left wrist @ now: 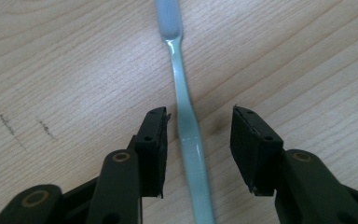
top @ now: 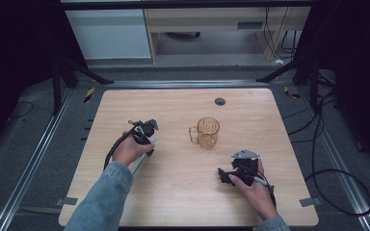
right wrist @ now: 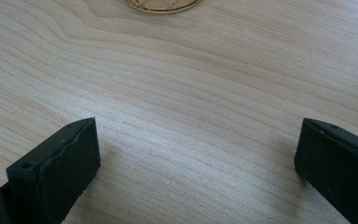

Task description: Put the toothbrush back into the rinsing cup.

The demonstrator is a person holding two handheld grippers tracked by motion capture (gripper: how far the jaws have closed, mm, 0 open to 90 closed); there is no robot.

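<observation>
Denim sleeve [top: 103,197] on the person's left forearm enters at the bottom edge of the high view, over the pale wooden worktop [top: 183,202]. On that worktop a clear amber mug [top: 206,132] stands upright near the middle, its handle turned toward the left hand. Left tongs [top: 145,134] sit well apart from the mug and point down at a pale green toothbrush [left wrist: 186,119] lying flat on the wood. In the left gripper view its handle runs between the two black jaws, which stand narrowed on either side, with a gap to each pad. Right tongs [right wrist: 196,158] rest low near the mug, jaws wide apart over bare wood, holding nothing.
</observation>
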